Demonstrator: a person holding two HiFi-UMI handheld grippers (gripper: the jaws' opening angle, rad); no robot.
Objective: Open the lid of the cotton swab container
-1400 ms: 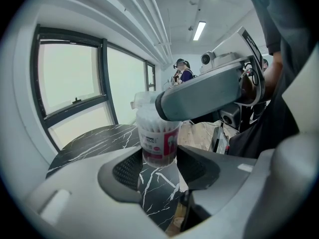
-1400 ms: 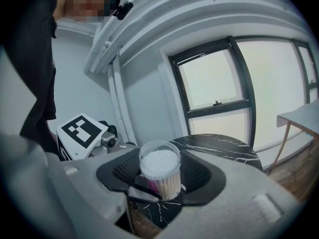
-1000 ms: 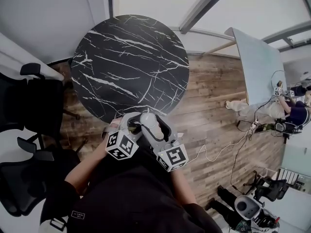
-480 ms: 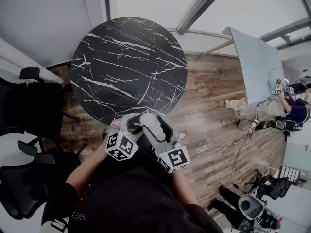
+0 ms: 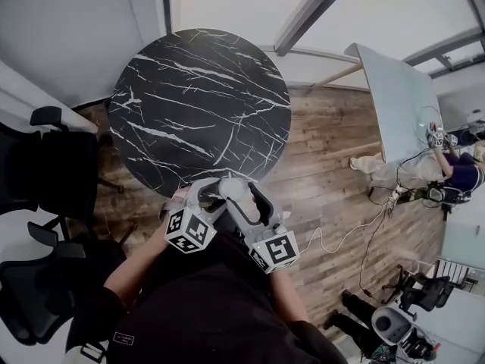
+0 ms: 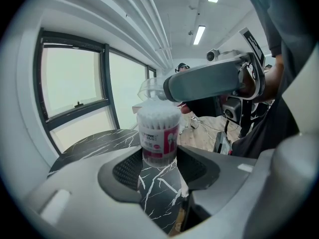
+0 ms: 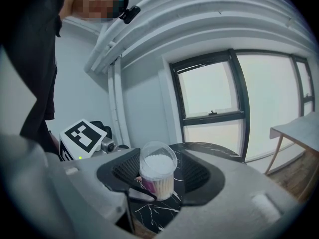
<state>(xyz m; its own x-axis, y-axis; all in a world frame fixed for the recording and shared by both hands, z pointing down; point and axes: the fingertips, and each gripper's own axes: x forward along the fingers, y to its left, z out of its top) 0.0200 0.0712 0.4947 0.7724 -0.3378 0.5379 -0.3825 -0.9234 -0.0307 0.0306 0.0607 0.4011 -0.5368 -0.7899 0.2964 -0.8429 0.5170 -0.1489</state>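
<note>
Both grippers meet right at the desk's near edge, the rim closest to the person, and the cotton swab container is up between them. It stands upright over the black marbled top; whether its base touches the desk I can't tell. The left gripper has it low down, jaws set fairly wide and pressed against the lower body on both sides, just under the pink label. The right gripper comes in from the opposite side and higher above the desk, its jaws closed in on the clear lid, one pad against each side of the rim. Through that lid you see the packed white swab tips. The lid sits over the tub's mouth, and I can't make out any gap. Off the desk's left side, dark office chairs stand on the wooden floor.
</note>
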